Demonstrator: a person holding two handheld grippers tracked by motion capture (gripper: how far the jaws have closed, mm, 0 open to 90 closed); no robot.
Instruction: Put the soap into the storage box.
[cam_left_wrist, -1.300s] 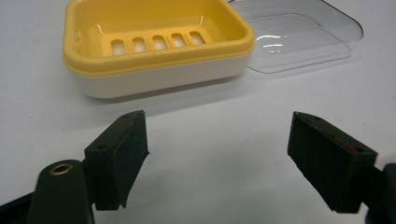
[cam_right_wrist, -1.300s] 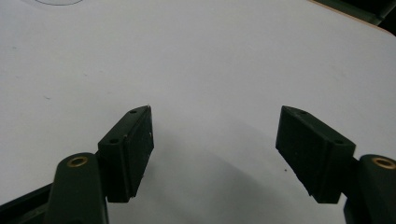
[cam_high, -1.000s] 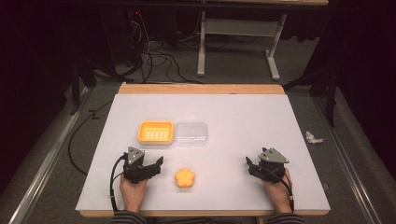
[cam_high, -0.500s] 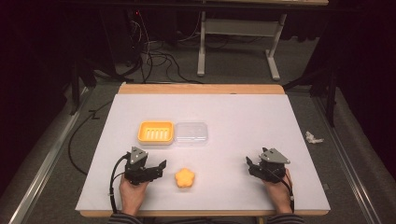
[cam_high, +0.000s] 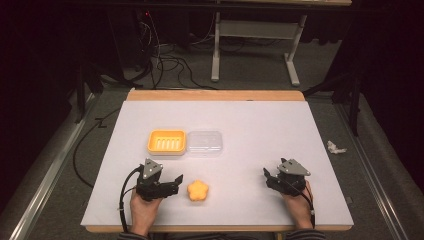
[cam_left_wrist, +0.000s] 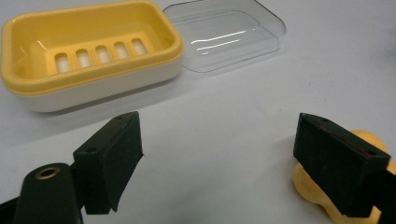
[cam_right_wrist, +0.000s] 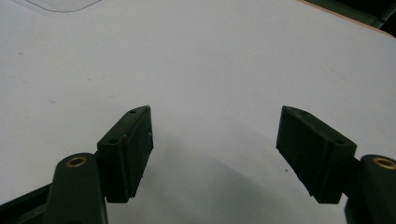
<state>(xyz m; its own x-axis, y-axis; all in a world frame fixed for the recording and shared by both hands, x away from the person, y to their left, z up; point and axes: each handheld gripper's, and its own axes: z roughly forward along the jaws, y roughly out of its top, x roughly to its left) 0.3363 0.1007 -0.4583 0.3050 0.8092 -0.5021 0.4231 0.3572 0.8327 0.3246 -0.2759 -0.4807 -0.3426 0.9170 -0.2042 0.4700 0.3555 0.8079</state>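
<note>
While the white table (cam_high: 260, 125) spreads wide under the high view, the yellow soap dish (cam_high: 167, 141) sits a little left of its middle with its long axis running from 9 to 3 o'clock, and the clear lid (cam_high: 206, 143) lies touching it at its 3 o'clock side, hollow side up. Both hands come in from 6 o'clock, forearms pointing toward 12. From the left hand (cam_high: 142, 212), the left gripper (cam_high: 176, 183) lies low on the table and is turned toward 3 o'clock, its jaws spread wide; in the left gripper view the right-hand jaw stands in front of the soap, and nothing is pinched. At the near right, the right hand (cam_high: 299, 206) holds the right gripper (cam_high: 266, 176) angled toward 10 o'clock, jaws likewise spread apart over bare table. Just beside the left gripper, at its 3 o'clock, rests the yellow flower-shaped soap (cam_high: 198, 190), flat on the table at 6 o'clock from the lid; being round and lobed, it shows no clear long axis
</note>
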